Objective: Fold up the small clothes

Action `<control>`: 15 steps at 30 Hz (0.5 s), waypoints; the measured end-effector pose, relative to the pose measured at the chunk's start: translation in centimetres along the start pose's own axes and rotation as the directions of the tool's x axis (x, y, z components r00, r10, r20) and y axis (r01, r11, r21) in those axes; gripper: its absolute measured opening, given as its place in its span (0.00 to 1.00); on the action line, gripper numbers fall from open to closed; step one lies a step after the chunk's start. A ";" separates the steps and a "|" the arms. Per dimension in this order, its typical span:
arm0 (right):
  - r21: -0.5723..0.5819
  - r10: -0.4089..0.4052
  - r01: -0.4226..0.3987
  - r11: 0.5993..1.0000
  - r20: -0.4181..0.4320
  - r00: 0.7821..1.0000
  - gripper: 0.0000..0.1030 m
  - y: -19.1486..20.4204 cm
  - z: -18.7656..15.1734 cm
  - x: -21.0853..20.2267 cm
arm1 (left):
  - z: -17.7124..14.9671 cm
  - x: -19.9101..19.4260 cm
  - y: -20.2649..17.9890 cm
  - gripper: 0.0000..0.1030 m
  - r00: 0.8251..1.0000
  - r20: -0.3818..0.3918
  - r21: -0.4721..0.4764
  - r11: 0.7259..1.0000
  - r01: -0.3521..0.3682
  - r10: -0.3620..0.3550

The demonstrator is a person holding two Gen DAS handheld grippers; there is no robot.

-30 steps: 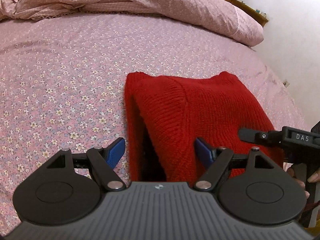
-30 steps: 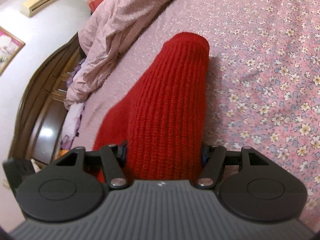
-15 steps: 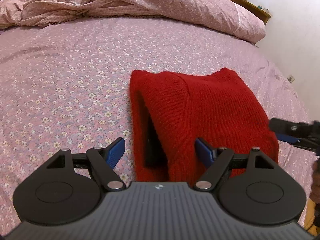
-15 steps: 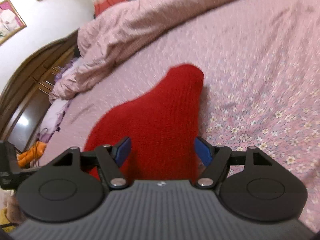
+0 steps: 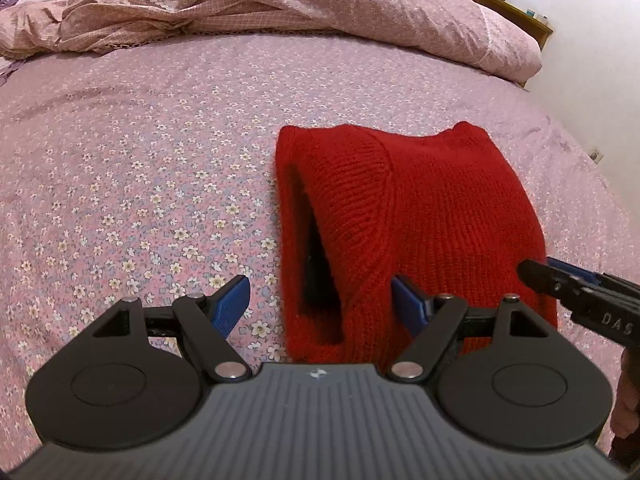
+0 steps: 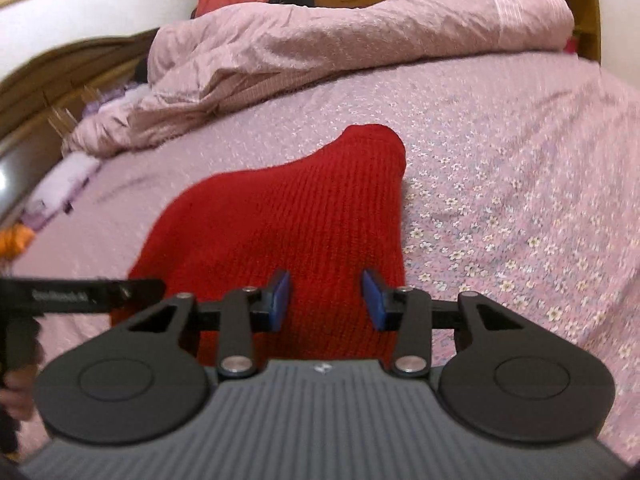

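Observation:
A red knit garment (image 5: 420,208) lies folded on the floral bedsheet (image 5: 140,168), its open side facing left in the left wrist view. My left gripper (image 5: 320,302) hovers open just short of the garment's near edge, nothing between its blue pads. The right gripper (image 6: 326,300) is raised over the near end of the garment (image 6: 288,216). Its jaws are closing, and the pads stand apart without pressing on the knit. Each gripper shows in the other's view: the right gripper (image 5: 580,292) at the right edge, the left gripper (image 6: 80,296) at the left.
A rumpled pink duvet (image 5: 280,4) is heaped along the far side of the bed. Wooden furniture (image 6: 48,92) stands beyond the bed on the left, and a white wall (image 5: 600,40) runs close on the right. The bed edge (image 5: 592,152) drops off beside the garment.
The right gripper let go of the garment's folded end, drew back and up, rolled level, and its jaws narrowed. The left gripper backed off slightly, still open.

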State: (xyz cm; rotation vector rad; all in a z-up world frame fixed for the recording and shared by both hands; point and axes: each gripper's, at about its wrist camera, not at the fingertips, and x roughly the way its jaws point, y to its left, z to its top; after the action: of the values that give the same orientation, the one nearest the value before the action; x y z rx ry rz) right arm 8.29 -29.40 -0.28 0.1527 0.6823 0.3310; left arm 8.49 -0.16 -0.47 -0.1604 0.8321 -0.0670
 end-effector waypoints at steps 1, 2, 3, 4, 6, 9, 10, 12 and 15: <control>-0.004 -0.006 0.006 1.000 0.006 1.000 0.42 0.1 -0.1 0.0 | 0.0 -0.1 -0.1 0.79 1.000 0.000 -0.001 1.000 -0.004 0.004; -0.001 -0.010 0.010 1.000 0.010 1.000 0.42 0.1 -0.1 -0.2 | -0.1 -0.3 -0.2 0.79 1.000 0.002 0.001 1.000 -0.006 0.006; 0.006 -0.013 0.013 1.000 0.013 1.000 0.42 0.1 -0.2 -0.4 | -0.2 -0.6 -0.4 0.79 1.000 0.006 0.005 1.000 -0.008 0.008; 0.019 -0.016 0.015 1.000 0.019 1.000 0.42 0.2 -0.1 -0.7 | -0.3 -0.9 -0.5 0.79 1.000 0.009 0.009 1.000 -0.011 0.010; 0.044 -0.016 0.014 0.999 0.040 0.999 0.43 0.3 -0.1 -1.5 | -0.6 -1.5 -0.8 0.79 1.000 0.017 0.013 1.000 -0.010 0.010; 0.061 -0.017 0.013 0.998 0.056 0.998 0.44 0.5 -0.1 -2.6 | -1.0 -2.5 -1.1 0.79 1.000 0.020 0.017 1.000 -0.001 0.001; 0.063 -0.016 0.012 0.998 0.058 0.998 0.44 0.5 -0.1 -2.9 | -1.2 -2.8 -1.3 0.79 1.000 0.020 0.027 1.000 0.002 -0.002; 0.068 -0.009 0.005 0.998 0.060 0.998 0.45 0.6 -0.2 -3.7 | -1.5 -3.5 -1.9 0.79 1.000 0.022 0.050 0.999 0.003 -0.004; 0.070 -0.003 -0.002 0.998 0.075 0.997 0.56 0.9 -0.5 -5.0 | -2.0 -4.4 -2.5 0.84 1.000 0.025 0.066 0.998 -0.010 0.008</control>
State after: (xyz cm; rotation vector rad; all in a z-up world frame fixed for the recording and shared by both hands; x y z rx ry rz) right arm 4.12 -30.32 2.50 0.2308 0.6204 0.2993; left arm 4.06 -2.32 1.82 -0.0949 0.8044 -0.0841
